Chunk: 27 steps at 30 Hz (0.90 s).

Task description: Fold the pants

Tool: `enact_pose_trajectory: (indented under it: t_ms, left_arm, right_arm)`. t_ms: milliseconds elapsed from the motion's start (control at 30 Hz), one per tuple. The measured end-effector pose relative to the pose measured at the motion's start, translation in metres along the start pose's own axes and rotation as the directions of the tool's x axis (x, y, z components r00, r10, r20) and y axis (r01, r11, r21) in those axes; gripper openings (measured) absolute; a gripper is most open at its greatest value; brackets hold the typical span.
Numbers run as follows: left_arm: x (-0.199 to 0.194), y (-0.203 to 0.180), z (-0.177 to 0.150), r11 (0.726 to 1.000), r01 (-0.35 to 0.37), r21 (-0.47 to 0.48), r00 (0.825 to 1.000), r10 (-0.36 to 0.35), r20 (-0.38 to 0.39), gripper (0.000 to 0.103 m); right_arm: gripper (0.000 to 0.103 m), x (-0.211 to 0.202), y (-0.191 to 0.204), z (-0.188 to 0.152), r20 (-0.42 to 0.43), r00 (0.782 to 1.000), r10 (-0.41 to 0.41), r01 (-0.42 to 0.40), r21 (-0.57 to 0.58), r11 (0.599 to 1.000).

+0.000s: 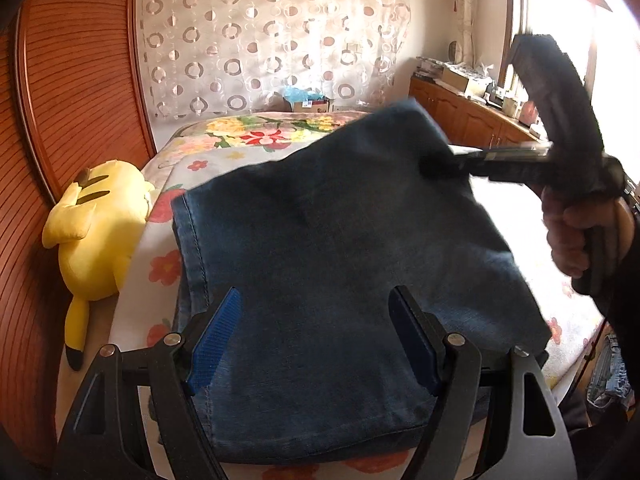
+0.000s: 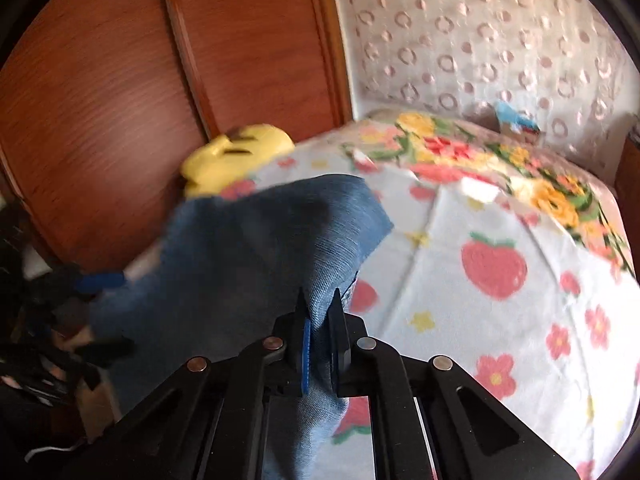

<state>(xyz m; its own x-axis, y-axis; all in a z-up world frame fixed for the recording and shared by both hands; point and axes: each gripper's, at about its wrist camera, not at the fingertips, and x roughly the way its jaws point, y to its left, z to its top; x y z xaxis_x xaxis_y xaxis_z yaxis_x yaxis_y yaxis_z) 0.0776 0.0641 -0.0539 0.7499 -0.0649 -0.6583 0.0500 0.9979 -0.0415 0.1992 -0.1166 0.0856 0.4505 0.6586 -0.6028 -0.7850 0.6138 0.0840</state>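
Left wrist view: the left tongs (image 1: 316,340) stand with the two blue pads wide apart, nothing clamped between them. The pants (image 1: 328,248) — dark blue denim — are spread directly in front of and between the pads, lying over the bed (image 1: 132,304). A stitched hem runs down the left edge of the denim. At the far right corner of the fabric, the right tongs (image 1: 444,164) pinch the cloth, gripped by a hand (image 1: 572,236); that corner is raised above the bed surface.

Right wrist view: the right tongs (image 2: 320,336) are drawn close together and clamped on a fold of the pants (image 2: 248,264), which pass between the pads and hang down below them. The frame is motion-blurred. The left tongs (image 2: 96,280) show at the left edge of this view, beside the denim; their state cannot be told from here.

Beyond the pants, a yellow plush toy (image 1: 96,236) lies on the left side of the bed against the wooden headboard (image 1: 80,92). The bed cover carries flower and strawberry prints. Farther back — a curtain (image 1: 272,40) with ring patterns, a wooden cabinet (image 1: 460,116) along the right wall bearing assorted items, and a bright window (image 1: 560,28).
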Motion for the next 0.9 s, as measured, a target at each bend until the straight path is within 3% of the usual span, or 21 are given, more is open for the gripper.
enact_pose_trajectory:
  t_ms: [167,467,633,900]
  left_arm:
    - [-0.008,0.009,0.003,1.0,-0.011,-0.029,1.0,0.011,0.024,0.077]
    - [-0.018,0.014,0.005,0.999,-0.024,-0.034,0.999,0.026,0.044,0.077]
    - [-0.017,0.011,0.008,0.999,-0.021,-0.03,0.999,0.022,0.045,0.077]
    - [-0.006,-0.005,0.016,1.0,0.001,0.007,0.999,-0.002,0.043,0.077]
  right_arm:
    - [0.006,-0.023,0.029,0.021,0.059,0.998,-0.009,0.014,-0.08,0.997]
    - [0.006,-0.065,0.045,0.034,0.167,0.985,-0.044,0.061,-0.1,0.993]
    - [0.006,-0.082,0.002,0.025,0.148,0.978,-0.145,0.15,-0.027,0.988]
    - [0.006,-0.086,-0.121,-0.033,0.012,0.938,-0.347,0.34,0.158,0.927]
